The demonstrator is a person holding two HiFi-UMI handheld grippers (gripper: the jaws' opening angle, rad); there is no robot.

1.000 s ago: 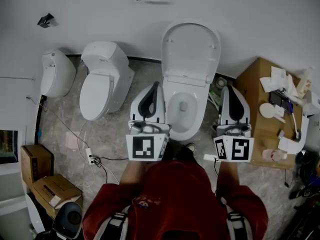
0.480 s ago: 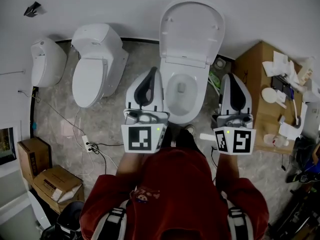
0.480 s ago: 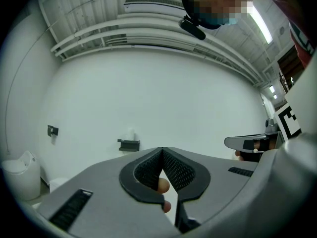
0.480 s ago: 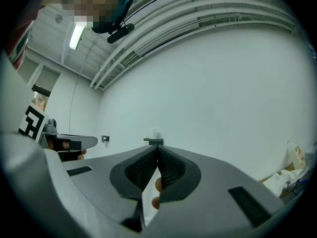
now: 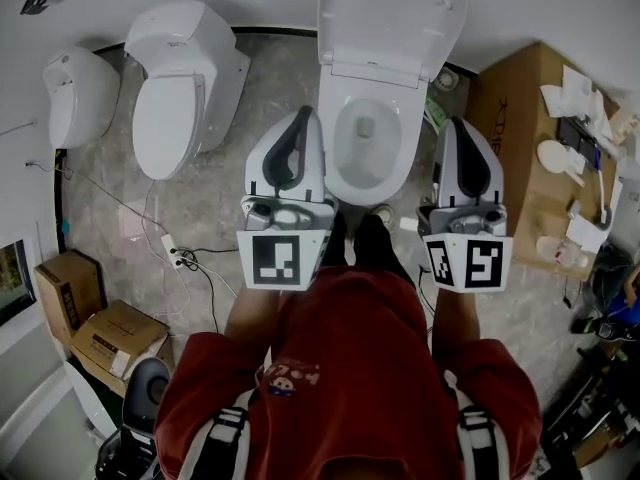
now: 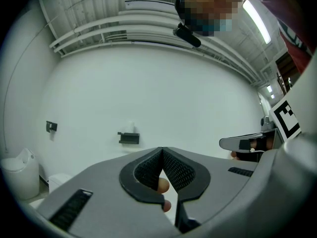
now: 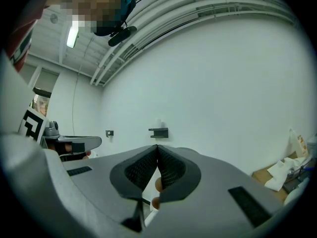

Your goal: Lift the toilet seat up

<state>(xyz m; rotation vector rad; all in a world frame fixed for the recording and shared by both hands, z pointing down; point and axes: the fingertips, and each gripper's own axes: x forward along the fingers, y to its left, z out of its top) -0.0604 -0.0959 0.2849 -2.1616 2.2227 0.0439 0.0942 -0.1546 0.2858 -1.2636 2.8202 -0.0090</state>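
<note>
Grey marbled floor nears as we lower both hands. Left gripper (image 5: 300,118) and right gripper (image 5: 457,126), jaws pinched together and empty, flank the bowl at 9 and 3 o'clock. The toilet seat (image 5: 404,148) apparently lies flat beneath the raised lid (image 5: 392,13), so lifting has not begun.

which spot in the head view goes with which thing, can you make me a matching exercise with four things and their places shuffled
Things:
1. white ceramic toilet with its lid raised
2. white ceramic toilet with its lid down
3. large brown cardboard box strewn with white papers
4. two small brown cardboard boxes

Places in the head view:
A. lower left corner
B. far right, beyond the right tongs
C. between the two tongs
D. upper left, beyond the left tongs

Pairs: 1-C, 2-D, 3-B, 4-A
</note>
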